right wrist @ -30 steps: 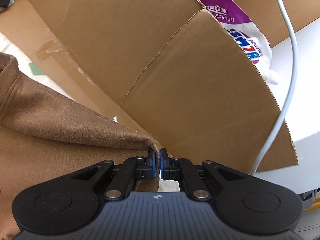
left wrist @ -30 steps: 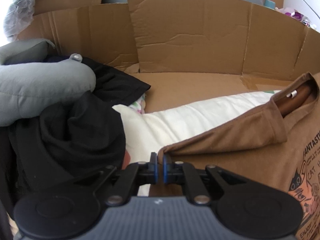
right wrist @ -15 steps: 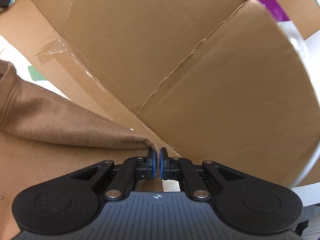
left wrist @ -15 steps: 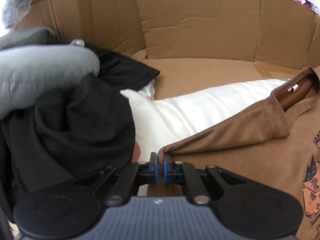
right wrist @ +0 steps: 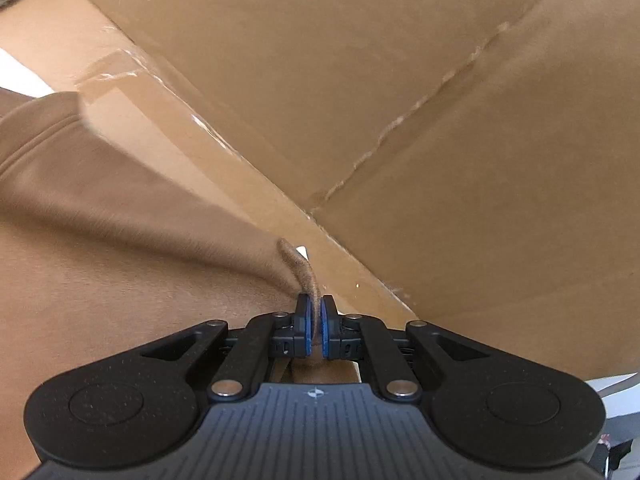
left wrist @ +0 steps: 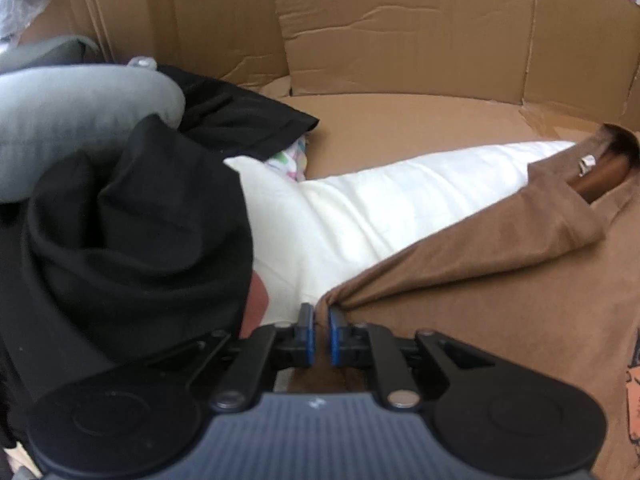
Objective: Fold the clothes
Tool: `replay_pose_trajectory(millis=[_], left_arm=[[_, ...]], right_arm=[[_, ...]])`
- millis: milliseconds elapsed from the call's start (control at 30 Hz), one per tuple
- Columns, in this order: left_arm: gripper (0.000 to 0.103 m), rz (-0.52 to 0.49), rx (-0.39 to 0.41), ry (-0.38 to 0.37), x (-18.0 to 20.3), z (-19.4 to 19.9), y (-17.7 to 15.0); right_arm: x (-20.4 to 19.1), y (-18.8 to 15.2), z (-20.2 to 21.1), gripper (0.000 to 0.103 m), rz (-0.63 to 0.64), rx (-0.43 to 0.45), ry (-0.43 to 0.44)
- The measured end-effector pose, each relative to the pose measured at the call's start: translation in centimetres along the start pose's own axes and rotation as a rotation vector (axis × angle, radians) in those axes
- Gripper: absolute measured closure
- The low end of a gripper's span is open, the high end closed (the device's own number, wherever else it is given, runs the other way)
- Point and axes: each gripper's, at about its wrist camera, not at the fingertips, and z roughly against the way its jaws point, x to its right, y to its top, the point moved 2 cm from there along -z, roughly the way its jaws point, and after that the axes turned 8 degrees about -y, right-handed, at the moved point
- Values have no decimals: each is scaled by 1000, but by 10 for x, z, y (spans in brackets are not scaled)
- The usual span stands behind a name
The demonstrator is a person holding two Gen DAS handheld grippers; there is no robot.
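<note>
I have both grippers, left gripper (left wrist: 319, 330) and right gripper (right wrist: 314, 330), clenched on near corners of the brown shirt (left wrist: 500, 280). It stretches away toward the far cardboard wall (left wrist: 400, 32), so the fold goes forward.

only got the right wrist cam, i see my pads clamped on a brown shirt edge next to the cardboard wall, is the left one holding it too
Observer: Yes, the left gripper is shut on another edge of the brown fabric t-shirt.
Operator: anything crowding it on that side
Observer: A heap of black clothing sits right beside its left finger, with a grey padded cushion behind the heap.
Operator: what's the shirt lying on over there
Observer: Its far edge overlaps cream padded bedding that stretches across the cardboard floor.
</note>
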Motion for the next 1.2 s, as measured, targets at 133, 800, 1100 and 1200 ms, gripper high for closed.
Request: replay_pose_trajectory(millis=[133, 800, 1100, 1200], left_arm=[[75, -17, 67, -1, 11, 30, -2], [67, -180, 65, -222, 93, -12, 49], [59, -257, 32, -209, 100, -35, 49], [88, -273, 33, -231, 103, -37, 49]], right_arm=[[8, -4, 27, 82, -41, 77, 86], [-29, 58, 42, 56, -41, 232, 382], [-56, 63, 16, 37, 57, 186, 406], [-56, 61, 16, 47, 58, 216, 433]])
